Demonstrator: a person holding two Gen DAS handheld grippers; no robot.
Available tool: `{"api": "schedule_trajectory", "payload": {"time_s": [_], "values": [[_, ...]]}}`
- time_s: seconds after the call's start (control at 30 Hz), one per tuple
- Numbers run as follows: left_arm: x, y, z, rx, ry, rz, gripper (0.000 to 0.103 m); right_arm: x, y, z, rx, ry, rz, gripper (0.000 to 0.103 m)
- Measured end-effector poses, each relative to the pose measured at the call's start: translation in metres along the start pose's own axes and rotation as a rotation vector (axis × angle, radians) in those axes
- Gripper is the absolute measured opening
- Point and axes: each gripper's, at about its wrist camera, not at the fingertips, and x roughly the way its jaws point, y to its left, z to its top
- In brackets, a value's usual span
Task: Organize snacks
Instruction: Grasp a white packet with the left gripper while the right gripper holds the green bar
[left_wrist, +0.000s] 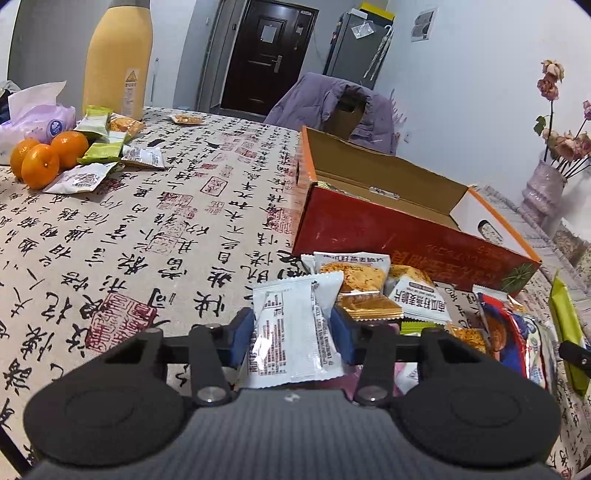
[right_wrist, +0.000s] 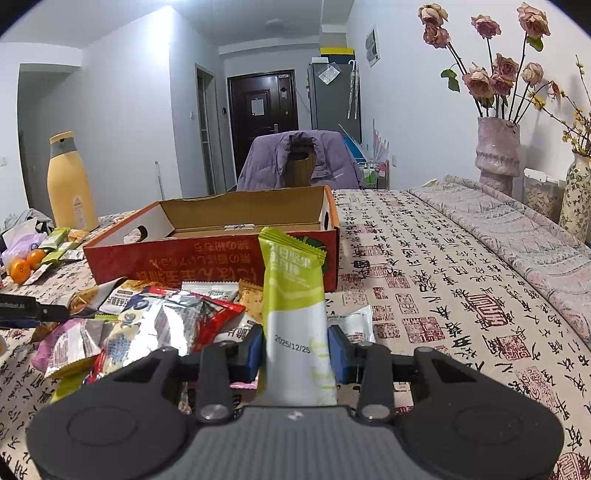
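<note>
Both tools pinch crinkly packets: white sachet, green-white pouch.

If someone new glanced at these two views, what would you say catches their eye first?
Probably the open red cardboard box mid-table, with a jumble of snack packets heaped in front. Each claw grips one: the left claw a white packet, the right claw an upright green-and-white packet.

An open box sits on the worktop; a heap of snack packets lies in front of it, nearer the cameras; a chair stands behind the box. To the far left lie oranges among more packets, with a bottle behind them; vases stand at the far right.
</note>
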Motion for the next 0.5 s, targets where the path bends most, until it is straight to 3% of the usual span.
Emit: {"api": "schedule_trajectory", "payload": {"time_s": [0.07, 0.5], "values": [[-0.002, -0.001, -0.001, 0.007, -0.009, 0.005, 0.040, -0.001, 0.001, 0.000, 0.000, -0.002, 0.000, 0.036], [-0.031, -0.015, 0.009, 0.061, -0.131, 0.022, 0.040, -0.007, 0.002, 0.008, -0.019, -0.036, -0.005, 0.036]]}}
